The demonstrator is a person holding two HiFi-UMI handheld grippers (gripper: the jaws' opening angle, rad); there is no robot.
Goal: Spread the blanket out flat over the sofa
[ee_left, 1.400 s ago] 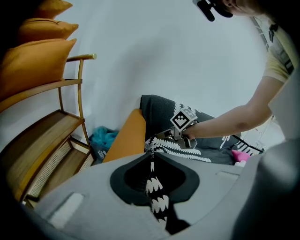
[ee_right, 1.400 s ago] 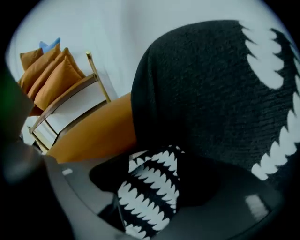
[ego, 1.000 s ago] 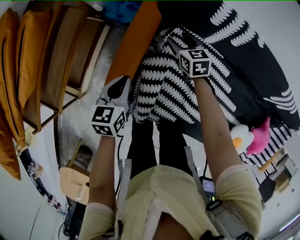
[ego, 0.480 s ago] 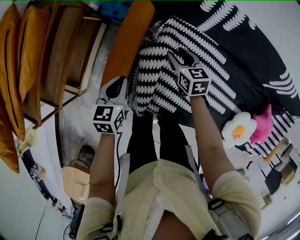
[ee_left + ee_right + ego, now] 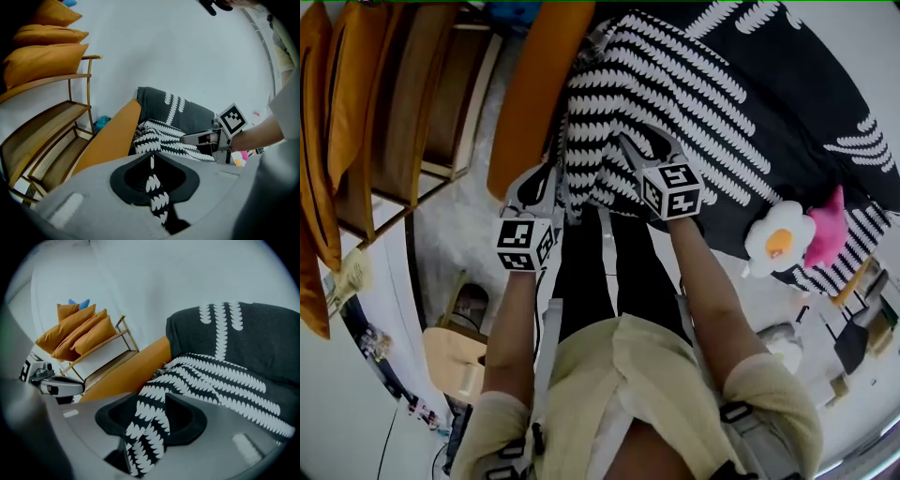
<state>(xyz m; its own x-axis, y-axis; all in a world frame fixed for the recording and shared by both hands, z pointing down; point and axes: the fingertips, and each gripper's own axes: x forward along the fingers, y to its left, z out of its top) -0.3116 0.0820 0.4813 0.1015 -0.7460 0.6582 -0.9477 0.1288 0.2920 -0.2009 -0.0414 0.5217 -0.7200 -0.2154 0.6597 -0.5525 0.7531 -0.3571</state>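
The blanket (image 5: pixel 675 84), black with dense white leaf stripes, lies bunched on the left part of the sofa (image 5: pixel 530 94), beside its orange side and on top of a dark cover (image 5: pixel 806 112) with sparse white leaf rows that runs off to the right. Both tools hold its near edge, close to the person's legs. The left tool (image 5: pixel 546 183) is at the blanket's near left corner. In its own view, the left tool (image 5: pixel 152 164) has its jaws together on a thin strip of the blanket (image 5: pixel 157 197), which hangs down through them. The right tool (image 5: pixel 639 148) is just right of it, near the middle of that edge. In its own view, the right tool (image 5: pixel 147 404) has its jaws closing on a thick fold of the blanket (image 5: pixel 145 437), and the cloth runs up from them to the heap on the sofa. The two tools are near each other but apart. At far left a rack (image 5: pixel 422 103) carries orange cushions (image 5: pixel 328 112). At right, near the cover's edge, lie an egg-shaped plush (image 5: pixel 778 239) and a pink plush (image 5: pixel 827 234), side by side.
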